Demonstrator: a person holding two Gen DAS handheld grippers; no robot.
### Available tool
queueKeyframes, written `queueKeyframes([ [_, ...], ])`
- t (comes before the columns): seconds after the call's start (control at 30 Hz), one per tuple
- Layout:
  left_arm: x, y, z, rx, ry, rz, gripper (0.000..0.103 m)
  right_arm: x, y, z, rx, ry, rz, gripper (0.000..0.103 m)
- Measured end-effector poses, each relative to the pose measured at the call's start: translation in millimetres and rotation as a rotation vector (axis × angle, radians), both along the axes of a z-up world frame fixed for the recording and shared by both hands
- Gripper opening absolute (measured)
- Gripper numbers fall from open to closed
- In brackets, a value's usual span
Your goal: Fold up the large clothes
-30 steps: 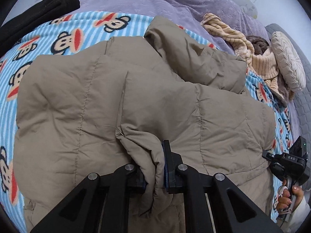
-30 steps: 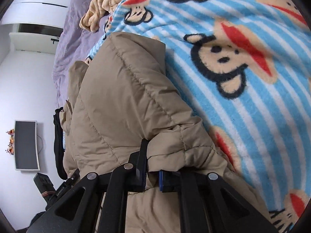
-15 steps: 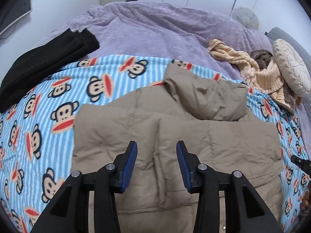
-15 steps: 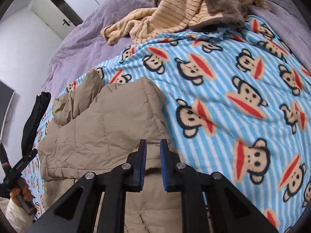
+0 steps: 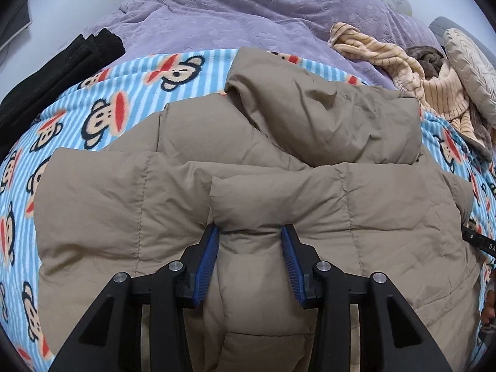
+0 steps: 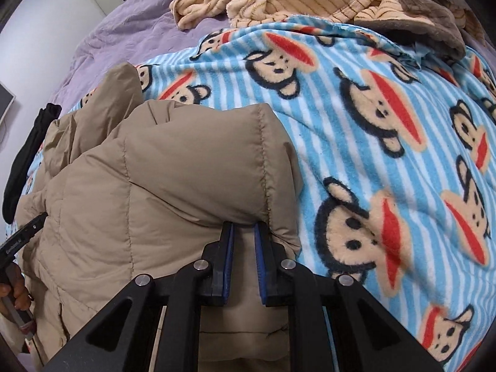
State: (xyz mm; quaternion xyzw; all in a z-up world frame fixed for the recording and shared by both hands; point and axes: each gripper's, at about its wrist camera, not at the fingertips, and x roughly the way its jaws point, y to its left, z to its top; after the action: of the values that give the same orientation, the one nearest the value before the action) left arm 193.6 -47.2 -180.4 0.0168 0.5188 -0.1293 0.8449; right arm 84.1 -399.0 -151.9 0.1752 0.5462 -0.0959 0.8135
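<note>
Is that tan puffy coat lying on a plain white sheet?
No, the tan coat lies on a blue striped monkey-print blanket.

The puffer jacket (image 5: 279, 161) is plain tan with quilted seams. Under it lies a blanket (image 6: 387, 99) of light blue and white stripes, printed with black-and-cream monkey faces with red mouths. At 12 o'clock the bedspread (image 5: 248, 15) is lilac. A black garment (image 5: 55, 68) lies at 10 o'clock, a cream striped knit (image 5: 403, 65) at 2 o'clock. Both claws have black frames with blue pads (image 5: 206, 260).
</note>
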Motion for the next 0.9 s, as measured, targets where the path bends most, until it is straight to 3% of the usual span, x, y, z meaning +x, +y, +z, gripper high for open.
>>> queueKeyframes([
  [0.23,-5,3,14,0.042,0.005,0.015,0.044,-5,-1,7,0.009,0.014,-0.029,0.016],
  [0.3,-15,9,24,0.054,-0.015,0.015,0.044,-12,2,16,-0.006,0.013,-0.022,0.022],
  [0.37,-28,18,32,0.056,-0.025,0.017,0.044,-20,7,23,-0.028,0.007,-0.017,0.049],
  [0.43,-40,25,35,0.066,-0.022,0.017,0.044,-32,14,32,-0.072,0.0,-0.017,0.064],
  [0.63,-59,41,23,0.123,0.023,0.045,0.044,-65,23,41,-0.094,0.045,-0.028,0.064],
  [0.9,-88,47,46,0.109,0.058,0.045,0.044,-112,29,58,-0.012,0.056,-0.073,0.068],
])
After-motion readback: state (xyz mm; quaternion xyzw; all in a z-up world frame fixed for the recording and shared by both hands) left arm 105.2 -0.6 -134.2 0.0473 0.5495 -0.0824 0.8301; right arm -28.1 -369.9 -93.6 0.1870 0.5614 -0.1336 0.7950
